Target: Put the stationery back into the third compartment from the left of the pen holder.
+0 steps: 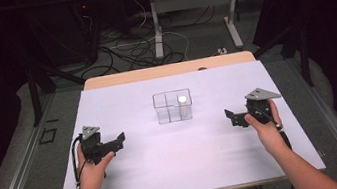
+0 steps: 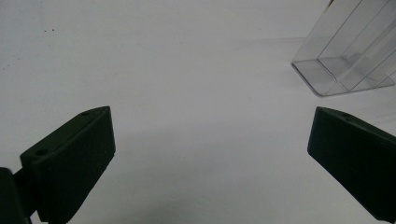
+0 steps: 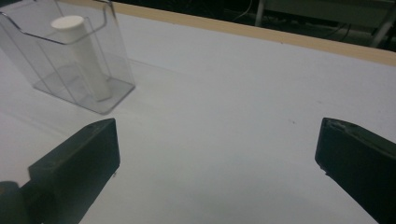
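- Item, clear box [image 1: 172, 107]: I am seeing it standing upright near the middle of the white table [image 1: 168, 170], divided into compartments, between the two grippers and well apart from both.
- Item, white cylinder [image 1: 184, 106]: I am seeing it standing inside the box's right-hand compartment in the high view; in the right gripper view [image 3: 84, 56] it is leaning slightly against the clear wall.
- Progress: I am judging the work as either not begun or finished; the cylinder is sitting in the box, and nothing is being held or touched. What is left I cannot tell from these pictures.
- Left gripper [image 1: 118, 140]: I am holding it low over the table at the left, jaws wide apart and empty, pointing toward the box, whose corner [image 2: 345, 51] is showing at the upper right of its own view.
- Right gripper [image 1: 230, 115]: I am holding it at the right, jaws likewise spread and empty, aiming inward toward the box.
- Hands: both forearms are coming in from the near edge, each hand wrapped round its gripper's body.
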Demonstrator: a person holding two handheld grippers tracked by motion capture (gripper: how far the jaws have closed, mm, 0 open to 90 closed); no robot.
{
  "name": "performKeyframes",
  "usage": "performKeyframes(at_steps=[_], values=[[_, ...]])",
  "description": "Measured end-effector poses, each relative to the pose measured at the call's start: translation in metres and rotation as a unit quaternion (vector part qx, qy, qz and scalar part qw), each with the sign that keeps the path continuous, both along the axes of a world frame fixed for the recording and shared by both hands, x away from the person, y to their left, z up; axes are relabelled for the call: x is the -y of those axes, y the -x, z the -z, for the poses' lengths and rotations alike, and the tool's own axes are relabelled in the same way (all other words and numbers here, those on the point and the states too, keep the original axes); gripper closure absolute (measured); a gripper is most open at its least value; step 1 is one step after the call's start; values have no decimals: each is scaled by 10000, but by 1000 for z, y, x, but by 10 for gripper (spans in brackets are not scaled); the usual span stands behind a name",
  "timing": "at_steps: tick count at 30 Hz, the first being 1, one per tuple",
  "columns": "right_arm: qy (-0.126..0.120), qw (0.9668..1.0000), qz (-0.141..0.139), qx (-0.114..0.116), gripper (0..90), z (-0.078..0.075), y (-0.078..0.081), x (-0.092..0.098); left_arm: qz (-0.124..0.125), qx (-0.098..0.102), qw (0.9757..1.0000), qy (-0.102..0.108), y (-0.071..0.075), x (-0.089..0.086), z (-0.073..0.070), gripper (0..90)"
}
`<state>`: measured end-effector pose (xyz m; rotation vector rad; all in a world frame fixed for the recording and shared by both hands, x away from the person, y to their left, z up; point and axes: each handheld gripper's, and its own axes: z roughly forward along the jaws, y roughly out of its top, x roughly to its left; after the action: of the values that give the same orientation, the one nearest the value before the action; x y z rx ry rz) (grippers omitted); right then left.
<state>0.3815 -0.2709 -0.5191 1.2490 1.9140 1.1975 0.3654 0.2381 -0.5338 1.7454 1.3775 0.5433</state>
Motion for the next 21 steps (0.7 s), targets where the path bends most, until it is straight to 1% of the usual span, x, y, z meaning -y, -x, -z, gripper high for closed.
performKeyframes(at_steps=[3, 4, 8, 11, 12, 15, 17, 21], values=[[90, 9999, 137, -36, 0, 7, -2, 8, 7, 9, 10000, -5, 0, 0, 0, 9], [78, 9998, 162, -54, 0, 9, -4, 10, 7, 8, 10000, -4, 0, 0, 0, 9], [4, 9993, 291, -243, 0, 19, -6, 18, 24, -35, 10000, -4, 0, -1, -1, 9], [-12, 9988, 389, -285, 0, 22, -6, 21, 17, -35, 10000, -9, 0, -1, -1, 9], [19, 9989, 395, -265, 0, 22, -7, 23, 16, -30, 10000, -4, 0, -1, -1, 9], [-54, 9985, 445, -321, 0, 24, -6, 24, 17, -27, 10000, 5, 0, 0, -1, 9], [-24, 9984, 469, -328, 0, 25, -7, 26, 18, -26, 10000, -1, 0, -1, -1, 9], [-48, 9979, 531, -356, 0, 26, -7, 29, 18, -14, 10000, 4, 0, -2, -1, 9]])
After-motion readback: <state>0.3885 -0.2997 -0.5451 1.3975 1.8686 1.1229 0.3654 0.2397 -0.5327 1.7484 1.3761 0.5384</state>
